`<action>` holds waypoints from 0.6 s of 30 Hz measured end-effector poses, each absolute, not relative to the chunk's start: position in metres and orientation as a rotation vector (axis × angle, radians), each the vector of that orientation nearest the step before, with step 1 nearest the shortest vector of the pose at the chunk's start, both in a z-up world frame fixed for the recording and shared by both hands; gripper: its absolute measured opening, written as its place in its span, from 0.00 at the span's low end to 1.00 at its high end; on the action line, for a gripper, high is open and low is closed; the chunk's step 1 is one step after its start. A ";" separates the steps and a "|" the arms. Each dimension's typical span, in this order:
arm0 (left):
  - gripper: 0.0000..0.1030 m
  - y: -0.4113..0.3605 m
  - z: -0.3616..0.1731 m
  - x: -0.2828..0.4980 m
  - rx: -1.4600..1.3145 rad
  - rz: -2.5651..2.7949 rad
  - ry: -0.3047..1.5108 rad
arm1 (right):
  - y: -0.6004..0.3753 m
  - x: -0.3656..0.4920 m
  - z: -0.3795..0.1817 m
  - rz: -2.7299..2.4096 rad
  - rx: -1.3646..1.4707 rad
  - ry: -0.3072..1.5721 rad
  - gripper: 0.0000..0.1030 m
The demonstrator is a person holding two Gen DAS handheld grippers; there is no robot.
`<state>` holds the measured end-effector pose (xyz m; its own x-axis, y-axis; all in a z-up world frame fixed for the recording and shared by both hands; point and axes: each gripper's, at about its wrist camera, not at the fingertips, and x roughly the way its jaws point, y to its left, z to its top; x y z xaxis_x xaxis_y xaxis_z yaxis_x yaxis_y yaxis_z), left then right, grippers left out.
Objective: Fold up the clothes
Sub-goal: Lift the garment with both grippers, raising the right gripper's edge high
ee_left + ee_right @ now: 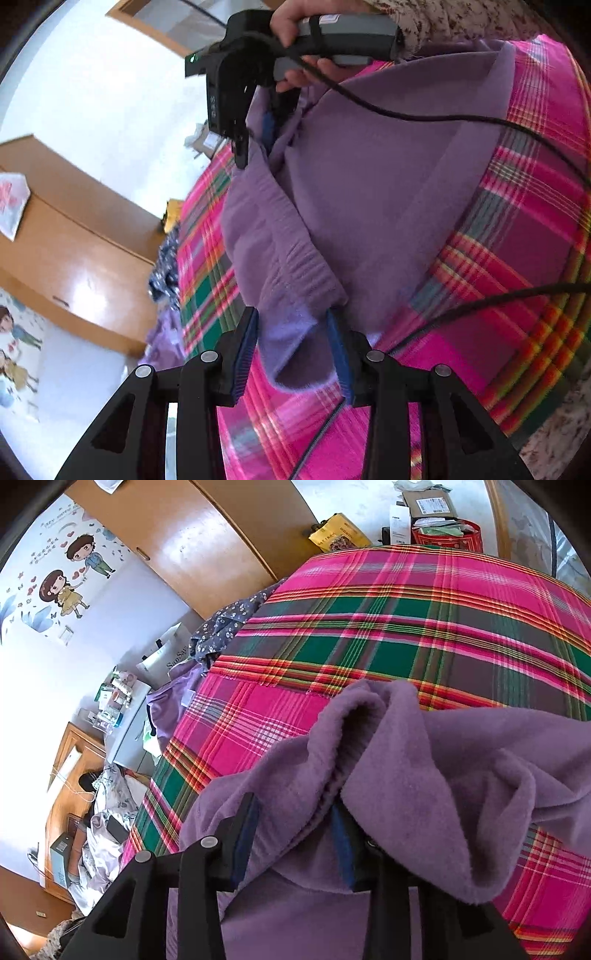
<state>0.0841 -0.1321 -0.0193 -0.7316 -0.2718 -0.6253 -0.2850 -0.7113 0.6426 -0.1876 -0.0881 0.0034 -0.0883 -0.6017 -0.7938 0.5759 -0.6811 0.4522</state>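
Observation:
A purple fleece garment (369, 192) with a ribbed waistband lies partly lifted over a pink plaid bedsheet (517, 258). My left gripper (293, 347) holds one corner of the waistband between its blue pads; the jaws stand fairly wide around the bunched cloth. The right gripper (255, 122) shows at the top of the left wrist view, held in a hand, gripping the other end of the waistband. In the right wrist view the right gripper (295, 834) has the purple garment (424, 782) bunched between and draped over its fingers.
The plaid sheet (406, 620) covers the bed. A wooden wardrobe (207, 554) stands beyond it. Other clothes (221, 627) lie at the bed's far edge, with boxes and bags (424, 520) on the floor. Black cables (480, 302) cross the sheet.

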 end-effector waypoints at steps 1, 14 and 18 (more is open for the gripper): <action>0.40 -0.133 -0.018 0.082 -1.139 2.668 1.182 | -0.089 -0.187 0.003 -1.868 1.376 -0.029 0.38; 0.09 -0.186 0.011 0.076 -1.165 2.937 0.524 | -0.100 -0.186 0.015 -1.900 1.313 -0.049 0.11; 0.08 -0.209 0.014 0.080 -1.169 3.009 0.249 | -0.111 -0.185 0.023 -1.907 1.284 -0.046 0.11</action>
<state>0.0804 -0.2093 0.0136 -0.7353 -0.1449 -0.6621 0.0340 -0.9835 0.1775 -0.1850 -0.1106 0.0230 -0.1463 -0.6372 -0.7567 0.6002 -0.6652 0.4442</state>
